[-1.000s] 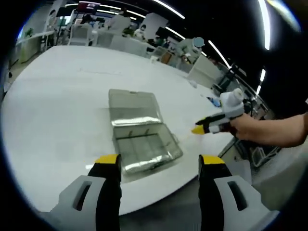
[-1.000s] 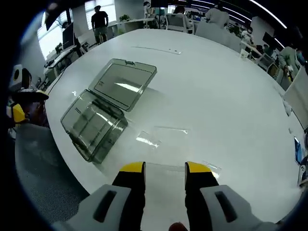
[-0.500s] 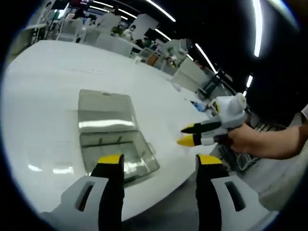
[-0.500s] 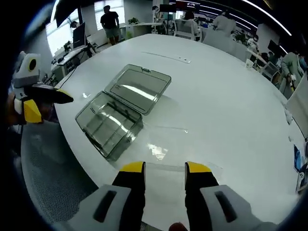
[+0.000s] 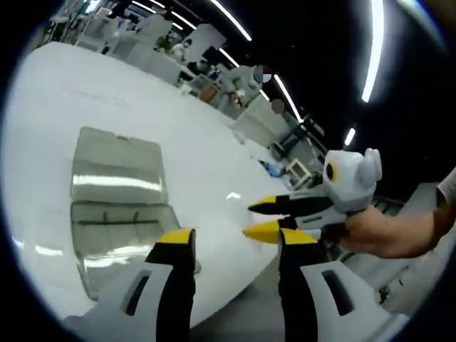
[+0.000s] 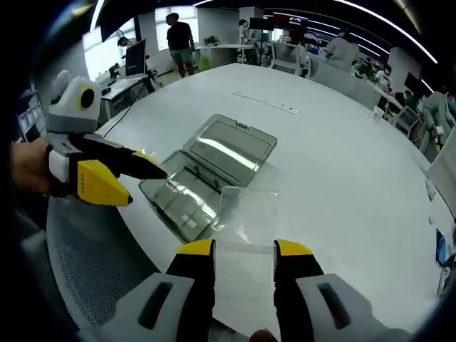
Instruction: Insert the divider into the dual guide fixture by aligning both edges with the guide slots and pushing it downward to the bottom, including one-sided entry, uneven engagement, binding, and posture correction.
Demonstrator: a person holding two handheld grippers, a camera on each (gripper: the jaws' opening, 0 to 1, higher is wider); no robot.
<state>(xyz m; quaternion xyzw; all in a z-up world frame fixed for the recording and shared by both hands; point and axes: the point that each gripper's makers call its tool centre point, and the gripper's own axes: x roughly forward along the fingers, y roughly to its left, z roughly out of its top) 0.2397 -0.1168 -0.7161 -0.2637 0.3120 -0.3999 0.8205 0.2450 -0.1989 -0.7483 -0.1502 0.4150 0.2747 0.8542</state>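
A clear plastic box (image 6: 187, 201) lies open on the white table (image 6: 342, 164), its lid (image 6: 231, 146) folded flat behind it and ribs showing in its base. The box also shows in the left gripper view (image 5: 117, 196). My right gripper (image 6: 244, 249) holds a clear divider (image 6: 249, 214) by its lower edge, and the sheet stands up just right of the box base. The left gripper (image 6: 142, 187) comes in from the left with its jaws apart, close to the box's near corner. My left gripper (image 5: 235, 239) is open, and the right gripper (image 5: 248, 218) sits just ahead of it.
The table's near edge (image 6: 142, 235) curves just below the box, with grey floor beyond it. A hand (image 5: 377, 231) holds the right gripper. Desks, chairs and people (image 6: 179, 35) stand far behind the table. A thin strip (image 6: 263, 101) lies further back on the table.
Both cameras have closed in on the box and on each other. The clear divider now stands raised in front of the right jaws, next to the box base. The box stays put.
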